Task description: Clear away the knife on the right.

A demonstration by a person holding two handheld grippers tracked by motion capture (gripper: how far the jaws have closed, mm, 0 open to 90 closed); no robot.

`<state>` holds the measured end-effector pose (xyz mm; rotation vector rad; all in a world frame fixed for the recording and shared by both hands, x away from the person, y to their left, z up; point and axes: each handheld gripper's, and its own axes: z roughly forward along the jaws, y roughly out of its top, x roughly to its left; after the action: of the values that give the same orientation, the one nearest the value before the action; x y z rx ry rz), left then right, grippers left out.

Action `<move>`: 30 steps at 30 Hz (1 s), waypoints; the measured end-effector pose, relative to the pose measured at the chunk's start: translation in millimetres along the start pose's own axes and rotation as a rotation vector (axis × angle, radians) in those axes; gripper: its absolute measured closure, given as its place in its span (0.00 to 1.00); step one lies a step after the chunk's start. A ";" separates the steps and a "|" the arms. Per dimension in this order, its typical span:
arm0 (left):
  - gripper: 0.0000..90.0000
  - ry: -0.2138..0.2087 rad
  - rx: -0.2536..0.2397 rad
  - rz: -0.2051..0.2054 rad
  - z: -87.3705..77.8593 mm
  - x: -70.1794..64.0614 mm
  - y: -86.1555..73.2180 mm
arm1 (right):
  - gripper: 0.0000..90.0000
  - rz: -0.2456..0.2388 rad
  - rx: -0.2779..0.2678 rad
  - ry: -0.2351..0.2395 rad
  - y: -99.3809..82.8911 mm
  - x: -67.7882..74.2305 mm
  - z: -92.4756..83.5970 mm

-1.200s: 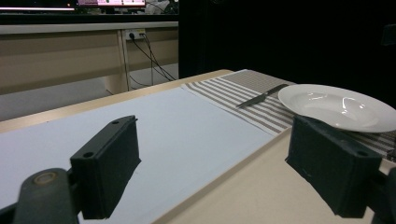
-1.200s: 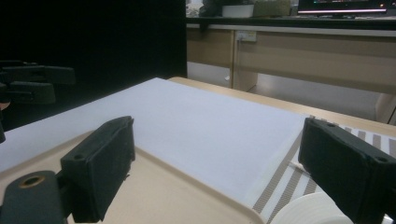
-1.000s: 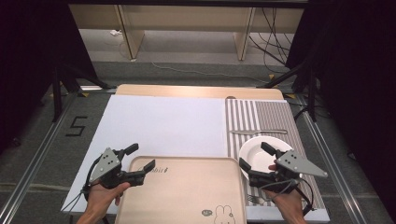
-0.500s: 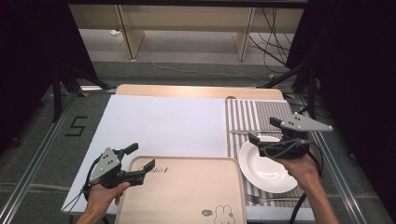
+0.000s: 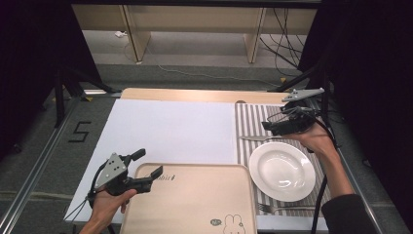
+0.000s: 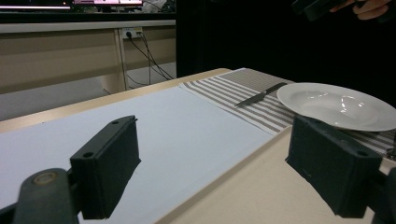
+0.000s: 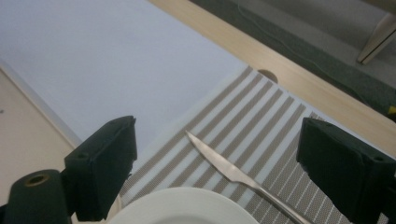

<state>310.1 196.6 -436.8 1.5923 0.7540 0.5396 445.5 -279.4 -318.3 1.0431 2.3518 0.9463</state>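
Plate [image 5: 282, 170] beside knife [image 5: 258, 139]; tray [image 5: 190, 204] near

- The knife [image 7: 233, 175] is smooth, shiny metal.
- The plate [image 5: 282, 171] looks like glossy white ceramic (light glints on it).
- The placemat [image 7: 261, 121] is coarse woven striped cloth.
- The tray [image 5: 190, 204] is matt beige, probably plastic.
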 end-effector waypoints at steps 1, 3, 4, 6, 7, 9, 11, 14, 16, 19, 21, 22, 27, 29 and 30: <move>0.18 0.001 0.007 0.000 -0.3 -0.3 0.0 | 0.15 0.006 0.065 0.029 1.2 -7.0 9.0; 0.18 -0.008 -0.005 -0.004 0.7 -0.1 -0.2 | 0.15 -0.011 0.093 0.023 1.1 -10.6 13.4; 0.18 -0.008 -0.006 -0.002 0.8 -0.2 0.1 | 0.15 -0.016 0.113 0.015 1.1 -13.5 17.2; 0.18 -0.002 0.007 0.002 0.3 -0.7 -0.1 | 0.15 -0.007 0.129 0.023 1.3 -18.8 24.2; 0.18 -0.003 0.007 0.002 0.2 -0.7 -0.5 | 0.15 0.002 0.143 0.022 2.0 -21.3 26.7; 0.18 -0.008 -0.002 0.001 0.0 -0.6 -0.1 | 0.15 0.017 0.194 0.013 2.8 -30.4 34.8; 0.18 -0.005 0.003 0.005 -0.2 -1.2 0.3 | 0.15 0.026 0.204 0.007 3.0 -33.5 37.4; 0.18 0.000 0.011 0.001 -0.1 -1.7 -0.8 | 0.15 0.035 0.246 0.011 1.7 -41.1 49.4; 0.18 0.000 0.010 0.004 -0.4 -1.8 -0.6 | 0.15 0.034 0.276 0.004 1.2 -41.7 52.5; 0.18 0.000 0.012 0.006 -1.2 -1.7 -1.0 | 0.16 0.017 0.328 -0.017 -1.9 -49.6 64.9; 0.18 0.000 0.011 0.005 -1.2 -1.4 -0.8 | 0.16 0.022 0.346 -0.024 -2.8 -51.1 67.7; 0.18 0.001 0.012 0.004 -0.9 -1.5 -1.0 | 0.16 0.011 0.352 -0.028 -4.2 -54.0 71.2; 0.18 0.000 0.022 0.011 -0.1 -2.2 -1.2 | 0.17 0.002 0.473 -0.045 -15.2 -61.7 95.1; 0.18 -0.002 0.020 0.014 0.2 -2.4 -1.2 | 0.17 0.009 0.488 -0.060 -17.4 -61.7 98.3; 0.18 -0.001 0.022 0.015 0.1 -2.5 -1.5 | 0.17 0.001 0.519 -0.061 -18.6 -61.9 100.1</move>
<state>308.2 194.8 -438.1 1.6195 0.7503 0.5427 534.9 -293.6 -395.8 1.2317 2.6071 0.2921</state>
